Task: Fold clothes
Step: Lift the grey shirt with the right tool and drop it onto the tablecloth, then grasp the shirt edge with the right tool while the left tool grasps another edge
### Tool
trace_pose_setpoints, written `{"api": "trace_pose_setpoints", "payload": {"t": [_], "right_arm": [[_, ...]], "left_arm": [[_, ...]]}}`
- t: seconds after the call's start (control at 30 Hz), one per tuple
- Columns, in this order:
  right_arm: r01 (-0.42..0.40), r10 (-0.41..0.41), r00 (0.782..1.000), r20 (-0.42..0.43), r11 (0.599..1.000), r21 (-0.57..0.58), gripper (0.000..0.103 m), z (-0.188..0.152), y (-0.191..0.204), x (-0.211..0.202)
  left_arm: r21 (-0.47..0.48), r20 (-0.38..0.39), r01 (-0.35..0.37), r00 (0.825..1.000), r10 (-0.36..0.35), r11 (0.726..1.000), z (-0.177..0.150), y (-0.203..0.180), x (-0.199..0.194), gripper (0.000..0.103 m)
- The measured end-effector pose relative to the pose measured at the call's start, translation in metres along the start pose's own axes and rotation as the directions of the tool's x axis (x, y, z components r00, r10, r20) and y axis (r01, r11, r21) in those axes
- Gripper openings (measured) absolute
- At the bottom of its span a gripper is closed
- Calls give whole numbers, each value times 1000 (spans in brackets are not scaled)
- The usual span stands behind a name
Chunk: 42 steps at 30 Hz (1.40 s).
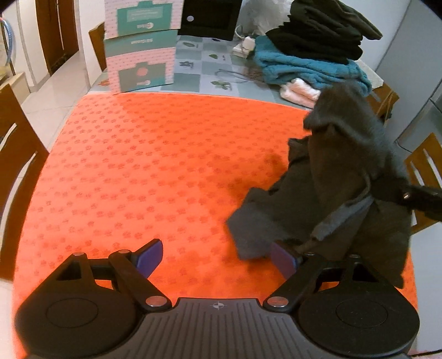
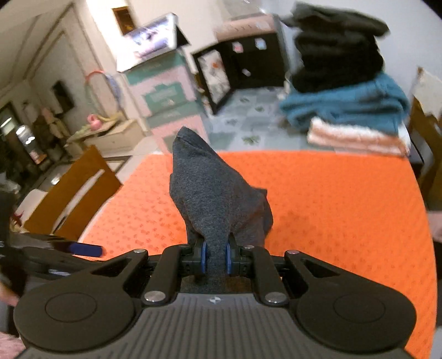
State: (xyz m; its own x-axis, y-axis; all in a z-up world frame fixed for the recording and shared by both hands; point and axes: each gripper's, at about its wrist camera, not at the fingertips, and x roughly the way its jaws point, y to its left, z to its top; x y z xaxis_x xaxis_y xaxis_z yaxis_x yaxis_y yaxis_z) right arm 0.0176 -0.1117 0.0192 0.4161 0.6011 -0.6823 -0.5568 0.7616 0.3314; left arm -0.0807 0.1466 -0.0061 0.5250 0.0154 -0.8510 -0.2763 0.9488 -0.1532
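A dark grey garment [image 1: 342, 176] hangs bunched over the right side of the orange tablecloth [image 1: 154, 171], its lower folds resting on the cloth. My right gripper [image 2: 216, 258] is shut on a fold of the grey garment [image 2: 212, 198], which rises in a peak in front of its blue pads. Seen from the left wrist, the right gripper's black finger [image 1: 417, 197] pinches the garment at the right edge. My left gripper [image 1: 216, 258] is open low over the cloth, its right pad just under a hanging corner of the garment.
Behind the orange cloth lies a stack of folded clothes [image 1: 312, 55]: black on top, teal, then pink-white. Two pink and teal boxes [image 1: 141, 47] and a black frame [image 1: 210, 16] stand at the back. Wooden chairs [image 1: 16, 154] flank the table on both sides.
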Motion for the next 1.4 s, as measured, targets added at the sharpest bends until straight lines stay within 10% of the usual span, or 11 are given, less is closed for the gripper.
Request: {"api": "trace_pose_setpoints", "payload": {"t": [0.33, 0.73, 1.07, 1.4], "right_arm": [[173, -174, 985, 0, 982, 70, 25, -29, -26, 10], [416, -416, 909, -13, 906, 79, 41, -51, -50, -7], [411, -409, 912, -40, 903, 128, 50, -71, -65, -17], [267, -269, 961, -67, 963, -37, 60, -53, -46, 25]], "left_arm": [[94, -4, 14, 1000, -14, 996, -5, 0, 8, 96], [162, -19, 46, 999, -43, 986, -6, -9, 21, 103], [159, -43, 78, 996, -72, 984, -7, -16, 32, 103], [171, -54, 141, 990, -134, 975, -2, -31, 39, 103]]}}
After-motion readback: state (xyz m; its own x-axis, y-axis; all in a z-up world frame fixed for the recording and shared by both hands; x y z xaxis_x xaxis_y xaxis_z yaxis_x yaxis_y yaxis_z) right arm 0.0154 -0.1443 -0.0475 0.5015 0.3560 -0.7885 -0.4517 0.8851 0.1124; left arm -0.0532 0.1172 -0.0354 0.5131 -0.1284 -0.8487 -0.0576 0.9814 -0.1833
